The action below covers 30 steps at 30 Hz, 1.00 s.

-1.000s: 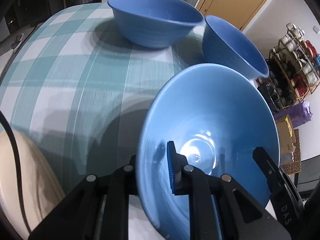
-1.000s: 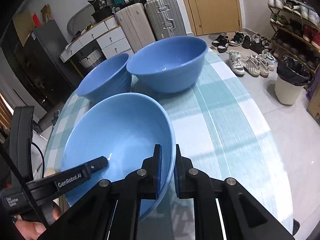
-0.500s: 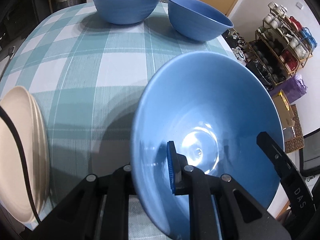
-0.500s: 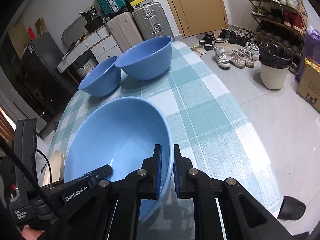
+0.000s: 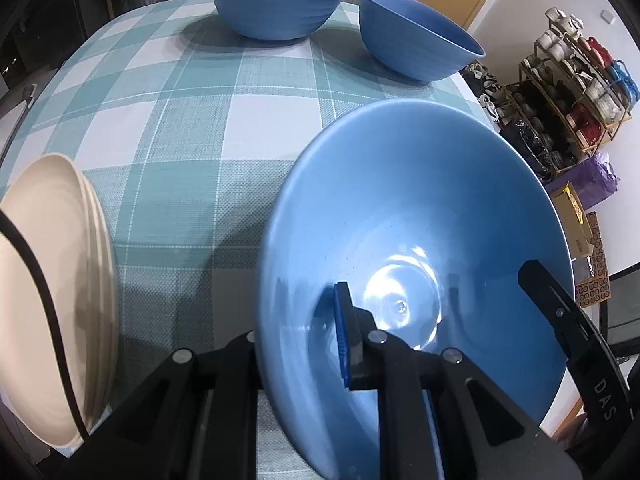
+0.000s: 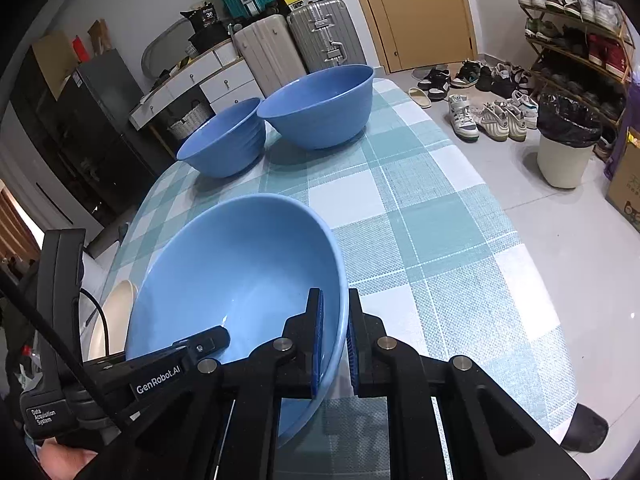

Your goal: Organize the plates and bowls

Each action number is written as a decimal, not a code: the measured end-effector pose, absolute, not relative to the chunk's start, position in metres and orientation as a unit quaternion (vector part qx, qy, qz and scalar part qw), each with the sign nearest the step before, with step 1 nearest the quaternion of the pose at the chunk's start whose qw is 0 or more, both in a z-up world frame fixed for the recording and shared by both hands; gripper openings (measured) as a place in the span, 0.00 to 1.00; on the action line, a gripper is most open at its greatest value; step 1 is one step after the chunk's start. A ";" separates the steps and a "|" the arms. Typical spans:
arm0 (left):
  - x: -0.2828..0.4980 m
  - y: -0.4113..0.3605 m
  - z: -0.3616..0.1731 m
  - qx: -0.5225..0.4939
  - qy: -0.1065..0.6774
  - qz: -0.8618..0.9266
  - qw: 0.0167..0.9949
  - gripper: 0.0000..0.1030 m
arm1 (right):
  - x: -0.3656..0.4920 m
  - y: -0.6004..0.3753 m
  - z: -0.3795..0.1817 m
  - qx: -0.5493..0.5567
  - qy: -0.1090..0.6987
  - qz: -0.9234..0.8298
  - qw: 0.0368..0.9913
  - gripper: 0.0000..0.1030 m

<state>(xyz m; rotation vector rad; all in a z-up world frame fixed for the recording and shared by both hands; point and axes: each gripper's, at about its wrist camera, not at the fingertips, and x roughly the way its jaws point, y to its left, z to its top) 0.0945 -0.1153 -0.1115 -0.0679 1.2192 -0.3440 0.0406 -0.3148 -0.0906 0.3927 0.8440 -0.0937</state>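
I hold one wide, glossy blue ceramic bowl [image 5: 420,240] above the teal-and-white checked tablecloth [image 5: 192,128], a tool on each side. My left gripper [image 5: 304,344] angles steeply down, jaws pinching the bowl's left rim; my right gripper [image 6: 334,340] slants lower, jaws clamped on the opposite rim. Two more blue bowls [image 6: 320,104] sit together at the far end, and cream plates [image 5: 52,280] are stacked at my left.

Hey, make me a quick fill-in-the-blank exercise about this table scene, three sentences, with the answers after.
1. Both grippers clamp the rim of the near bowl, whose colour is ____.
2. Farther back on the checked tablecloth stand ____ more bowls.
3. The stacked plates at the table's edge are ____ in colour.

Missing words: blue; two; cream
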 end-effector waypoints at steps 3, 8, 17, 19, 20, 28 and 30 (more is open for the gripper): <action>0.095 -0.114 -0.110 -0.028 0.567 -0.159 0.807 0.14 | 0.041 -0.313 -0.090 0.186 0.404 -0.047 0.895 0.10; 0.099 -0.103 -0.107 -0.048 0.564 -0.150 0.811 0.22 | 0.039 -0.311 -0.084 0.170 0.384 -0.056 0.906 0.20; 0.096 -0.084 -0.087 -0.078 0.534 -0.145 0.829 0.47 | 0.022 -0.317 -0.063 0.166 0.311 -0.077 0.932 0.51; 0.092 -0.084 -0.080 -0.069 0.525 -0.150 0.835 0.48 | 0.015 -0.319 -0.055 0.167 0.285 -0.081 0.940 0.60; 0.090 -0.084 -0.077 -0.062 0.519 -0.153 0.839 0.48 | 0.012 -0.320 -0.051 0.168 0.273 -0.081 0.944 0.62; 0.069 -0.086 -0.046 -0.015 0.444 -0.161 0.881 0.49 | -0.006 -0.303 -0.027 0.136 0.194 -0.051 0.970 0.80; 0.067 -0.085 -0.042 -0.006 0.431 -0.155 0.889 0.49 | -0.005 -0.295 -0.025 0.122 0.190 -0.036 0.973 0.80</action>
